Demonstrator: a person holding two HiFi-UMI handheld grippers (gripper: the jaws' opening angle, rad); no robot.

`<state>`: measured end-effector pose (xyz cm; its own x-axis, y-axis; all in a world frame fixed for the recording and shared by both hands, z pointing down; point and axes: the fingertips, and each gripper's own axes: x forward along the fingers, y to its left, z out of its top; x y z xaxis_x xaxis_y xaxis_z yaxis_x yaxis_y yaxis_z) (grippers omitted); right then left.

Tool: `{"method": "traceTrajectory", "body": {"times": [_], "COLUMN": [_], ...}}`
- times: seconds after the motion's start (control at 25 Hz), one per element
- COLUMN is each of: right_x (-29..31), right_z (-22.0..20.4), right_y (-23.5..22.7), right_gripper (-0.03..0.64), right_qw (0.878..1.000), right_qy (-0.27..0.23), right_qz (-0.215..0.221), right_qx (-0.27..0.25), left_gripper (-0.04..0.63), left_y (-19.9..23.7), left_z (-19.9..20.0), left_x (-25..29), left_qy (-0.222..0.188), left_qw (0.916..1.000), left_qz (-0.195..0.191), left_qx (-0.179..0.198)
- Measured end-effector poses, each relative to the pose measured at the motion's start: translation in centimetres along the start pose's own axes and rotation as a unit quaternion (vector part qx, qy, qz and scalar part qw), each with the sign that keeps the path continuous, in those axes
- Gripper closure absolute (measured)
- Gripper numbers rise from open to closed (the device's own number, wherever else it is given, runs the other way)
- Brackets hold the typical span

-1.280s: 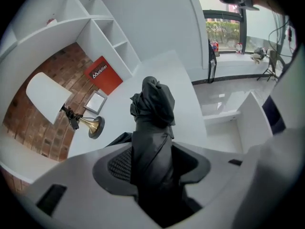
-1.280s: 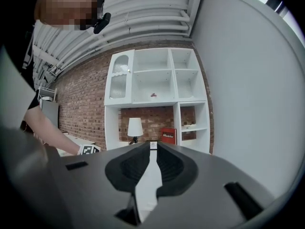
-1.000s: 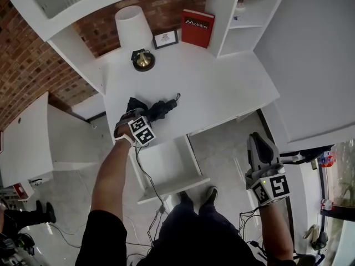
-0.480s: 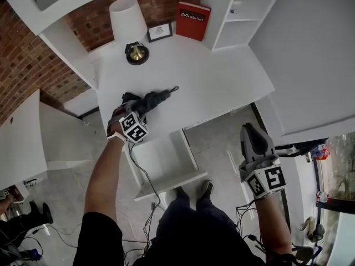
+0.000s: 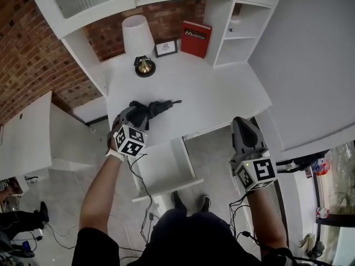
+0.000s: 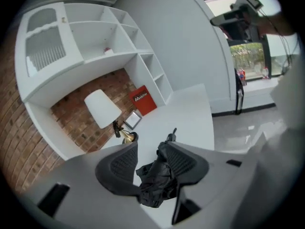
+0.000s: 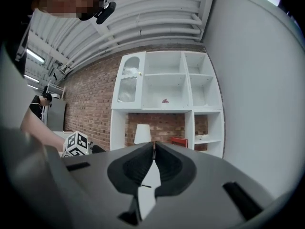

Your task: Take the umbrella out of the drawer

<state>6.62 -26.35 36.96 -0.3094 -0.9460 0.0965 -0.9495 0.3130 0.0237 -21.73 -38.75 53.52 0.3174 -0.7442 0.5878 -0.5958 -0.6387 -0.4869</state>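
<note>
Already the umbrella (image 5: 151, 108) lies on the white desk (image 5: 222, 93), near its front edge towards the left corner, just above the open drawer (image 5: 166, 170). So I judge that the taking out is almost finished.

The left gripper (image 6: 148, 151) hangs over the umbrella. Its jaws stand apart and have just been closing a little. The folded black cloth shows between them, close to the right jaw, but the pads do not seem to press on it. The right gripper (image 7: 153, 144) is in front of the desk, well apart from the umbrella. Its jaws are together and nothing is between them.

The umbrella is a small folding one and probably light. The cloth is loose and soft, so it will give way under the pads and can slip or bunch. The stiff part is the shaft inside, and the slim end that points to the right, towards the middle of the desk. If it must be taken again, I would close the jaws across the thick middle of the bundle, so that the pads press the cloth against the shaft. A loose fold alone will not hold.
</note>
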Motion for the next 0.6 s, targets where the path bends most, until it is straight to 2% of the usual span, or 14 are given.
{"method": "traceTrajectory", "body": {"times": [0.08, 0.16, 0.28, 0.36, 0.44, 0.6], "right_x": [0.4, 0.6, 0.7, 0.6, 0.3, -0.8], "right_z": [0.8, 1.6, 2.8, 3.9, 5.0, 6.7], "right_y": [0.6, 1.3, 2.4, 2.9, 3.2, 3.8], "right_gripper": [0.617, 0.615, 0.614, 0.614, 0.615, 0.615], "right_qw": [1.0, 0.999, 0.998, 0.996, 0.995, 0.992], "right_qy": [-0.018, -0.026, -0.037, -0.049, -0.062, -0.081], "right_qz": [0.019, 0.034, 0.057, 0.069, 0.077, 0.097], "right_qx": [0.004, 0.0, -0.002, -0.007, -0.012, -0.013], "left_gripper": [0.428, 0.436, 0.442, 0.446, 0.448, 0.451], "left_y": [0.9, 1.2, 1.5, 1.6, 1.6, 0.0], "left_z": [2.5, 5.1, 8.8, 10.9, 12.8, 16.2], "left_x": [-3.1, -6.4, -11.6, -14.7, -17.2, -21.1], "left_qy": [-0.028, -0.067, -0.137, -0.173, -0.197, -0.232], "left_qw": [0.9984, 0.9931, 0.975, 0.9615, 0.9514, 0.9378], "left_qz": [0.025, 0.04, 0.051, 0.061, 0.079, 0.106], "left_qx": [-0.042, -0.087, -0.167, -0.204, -0.223, -0.236]}}
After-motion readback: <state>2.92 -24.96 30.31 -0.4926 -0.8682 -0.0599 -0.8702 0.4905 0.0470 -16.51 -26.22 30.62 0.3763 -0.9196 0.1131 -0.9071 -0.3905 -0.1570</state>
